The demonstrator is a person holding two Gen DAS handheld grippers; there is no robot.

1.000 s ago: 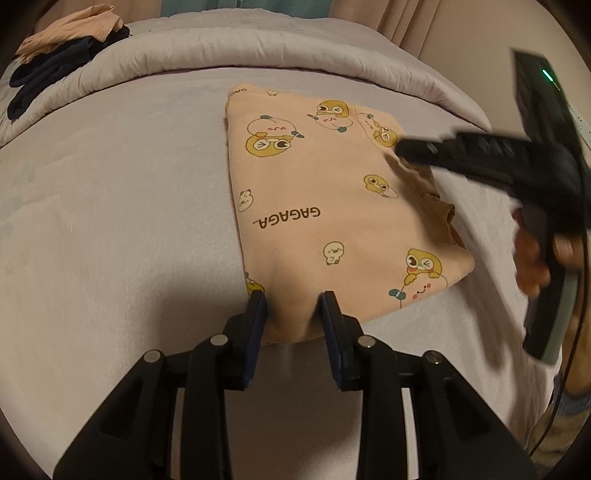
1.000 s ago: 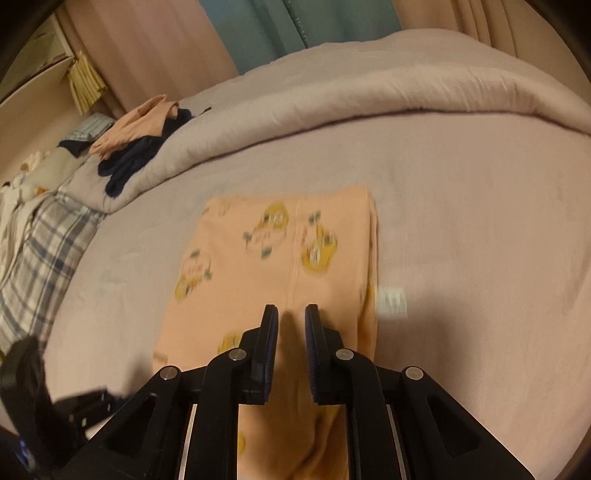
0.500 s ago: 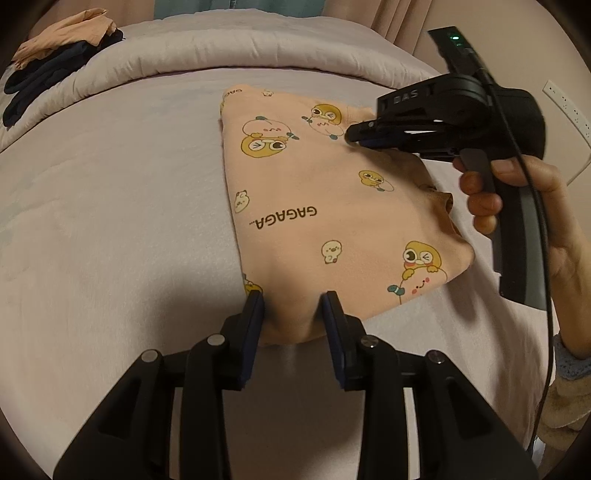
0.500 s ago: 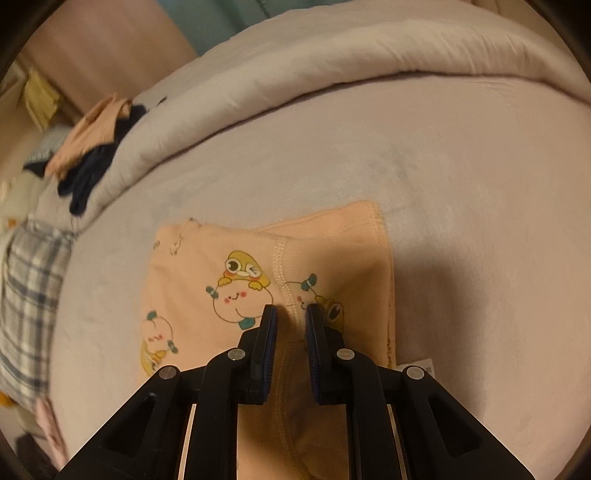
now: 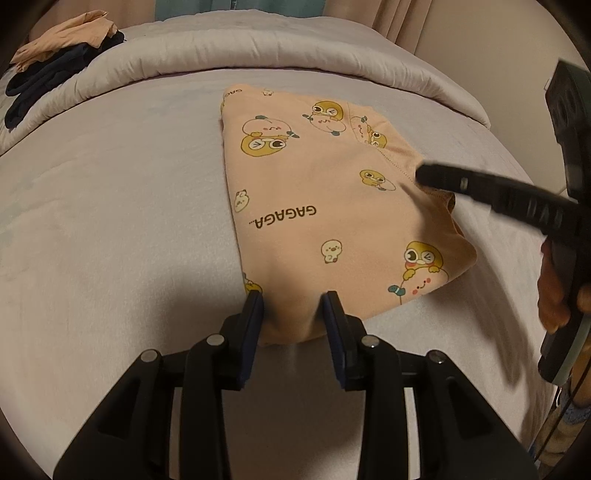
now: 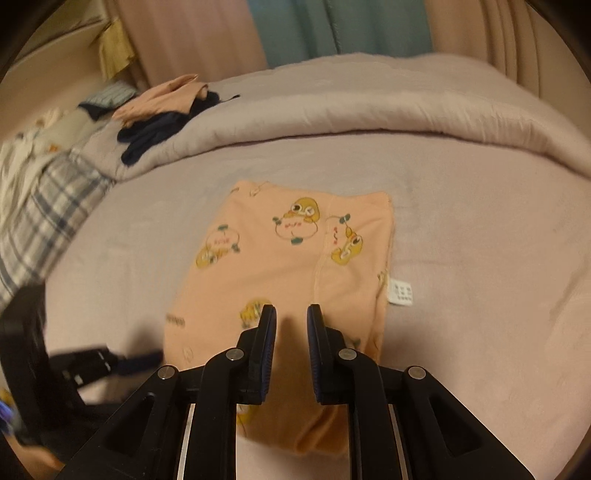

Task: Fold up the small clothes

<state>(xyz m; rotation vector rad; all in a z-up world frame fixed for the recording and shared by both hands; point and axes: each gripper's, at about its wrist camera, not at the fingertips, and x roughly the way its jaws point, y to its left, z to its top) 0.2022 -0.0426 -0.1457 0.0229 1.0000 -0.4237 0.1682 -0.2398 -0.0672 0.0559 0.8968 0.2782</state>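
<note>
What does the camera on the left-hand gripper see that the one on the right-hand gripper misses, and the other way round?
Only the left wrist view shows the word GAGAGA printed on the peach garment, and the person's hand gripping the right tool.

Only the right wrist view shows the garment's white care label, the plaid fabric at the bed's edge, and the blue curtain.

Both show the folded garment on the bed sheet, the rolled duvet, and the dark and peach clothes pile on it.

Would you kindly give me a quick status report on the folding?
Left gripper straddles the near corner of the peach garment, grip unclear. Right gripper nearly closed, empty, above it. Garment folded flat on bed. Nothing in the way.
</note>
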